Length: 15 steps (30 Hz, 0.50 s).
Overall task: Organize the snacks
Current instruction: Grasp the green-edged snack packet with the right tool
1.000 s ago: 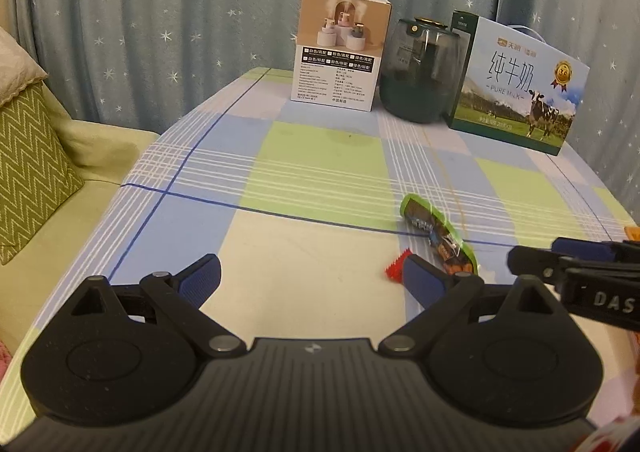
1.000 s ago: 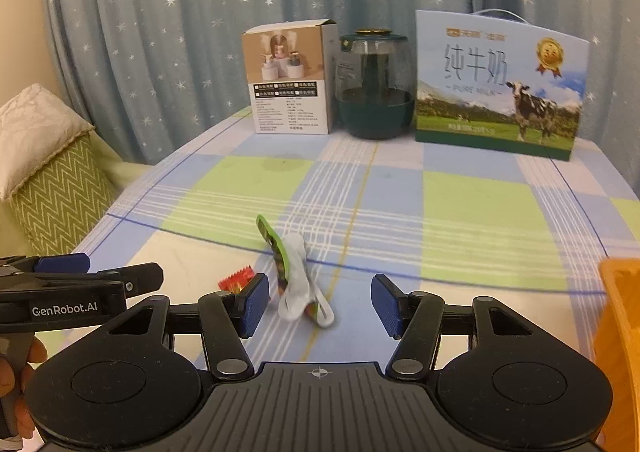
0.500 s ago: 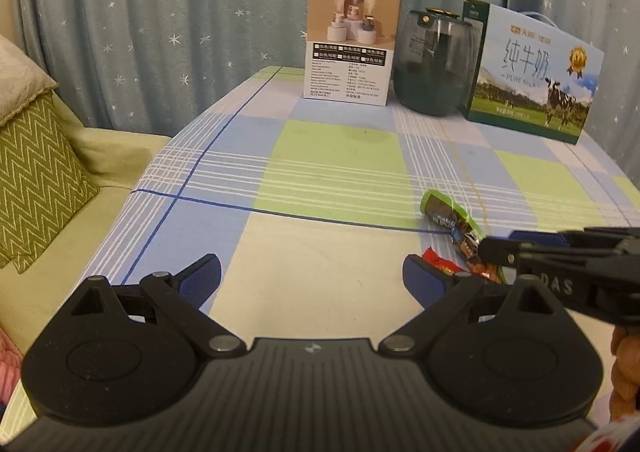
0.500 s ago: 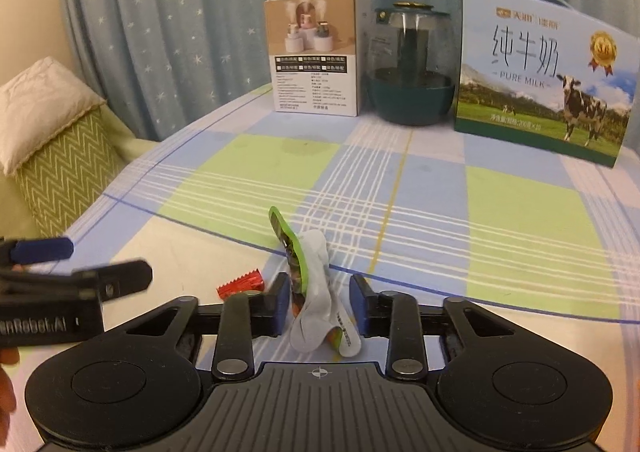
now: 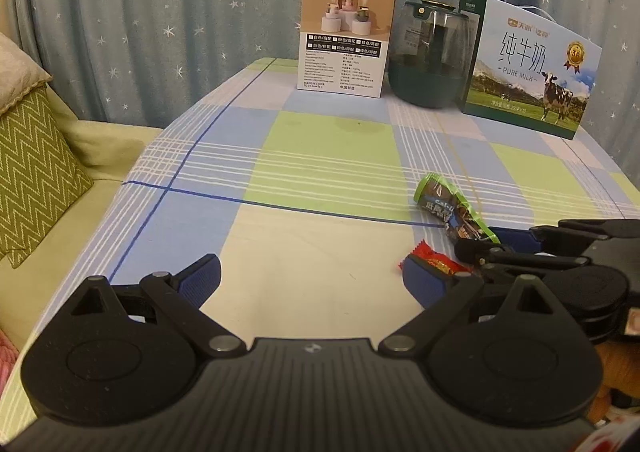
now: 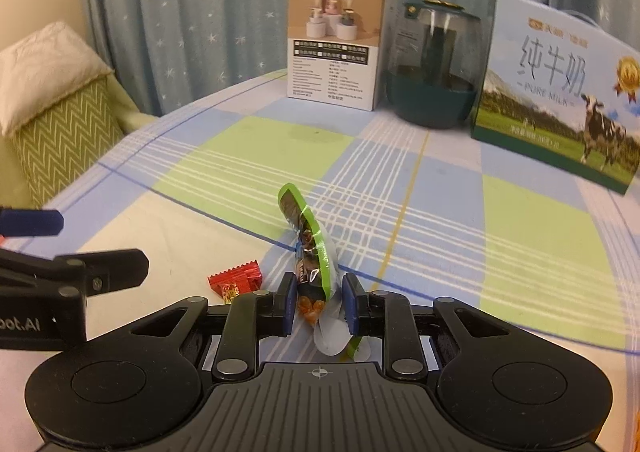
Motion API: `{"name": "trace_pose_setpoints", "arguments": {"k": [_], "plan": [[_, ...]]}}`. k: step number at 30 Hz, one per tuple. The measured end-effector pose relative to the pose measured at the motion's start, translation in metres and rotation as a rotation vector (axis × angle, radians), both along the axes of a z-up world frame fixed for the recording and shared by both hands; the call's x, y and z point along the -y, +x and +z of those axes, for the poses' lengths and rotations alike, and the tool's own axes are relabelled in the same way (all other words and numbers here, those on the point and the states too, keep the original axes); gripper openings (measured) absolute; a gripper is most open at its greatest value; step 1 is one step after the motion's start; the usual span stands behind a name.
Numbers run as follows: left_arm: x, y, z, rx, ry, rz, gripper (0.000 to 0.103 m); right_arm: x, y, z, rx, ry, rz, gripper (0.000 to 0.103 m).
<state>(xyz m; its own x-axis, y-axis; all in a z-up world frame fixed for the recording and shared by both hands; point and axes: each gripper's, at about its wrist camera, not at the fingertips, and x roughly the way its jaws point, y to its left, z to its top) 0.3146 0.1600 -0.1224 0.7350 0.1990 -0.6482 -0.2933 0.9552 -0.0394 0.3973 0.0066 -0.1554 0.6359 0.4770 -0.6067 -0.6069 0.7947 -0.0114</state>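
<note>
A long green-edged snack packet (image 6: 308, 248) lies on the checked tablecloth; it also shows in the left wrist view (image 5: 448, 207). My right gripper (image 6: 318, 308) is shut on its near end, blue pads pressed to both sides. A small red wrapped candy (image 6: 236, 280) lies just left of it, and shows in the left wrist view (image 5: 436, 262) beside my left gripper's right finger. My left gripper (image 5: 312, 280) is open and empty, low over the table's near left part.
At the table's far edge stand a white product box (image 5: 344, 47), a dark green glass jar (image 5: 432, 59) and a milk carton box (image 5: 532, 71). A sofa with a zigzag cushion (image 5: 32, 171) is to the left. An orange object peeks in at the right wrist view's lower right.
My right gripper moved forward onto the green packet and shut on its near end. My left gripper stayed open and shifted slightly.
</note>
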Motion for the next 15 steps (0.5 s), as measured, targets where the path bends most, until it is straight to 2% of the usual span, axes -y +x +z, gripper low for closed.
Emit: {"name": "trace_pose_setpoints", "arguments": {"k": [4, 8, 11, 15], "plan": [[0.0, 0.001, -0.001, 0.001, -0.009, 0.001, 0.097, -0.002, -0.003, -0.004, 0.031, -0.033, 0.006, 0.025], [0.001, 0.001, -0.001, 0.008, -0.027, -0.008, 0.097, 0.0, -0.003, -0.005, 0.037, -0.024, 0.003, 0.025], [0.0, 0.0, -0.001, 0.012, -0.045, -0.008, 0.097, 0.006, -0.001, -0.004, 0.007, 0.021, -0.019, 0.024], [-0.001, 0.0, -0.002, 0.015, -0.063, -0.013, 0.097, 0.026, 0.007, 0.002, -0.089, 0.136, -0.089, 0.023]]}}
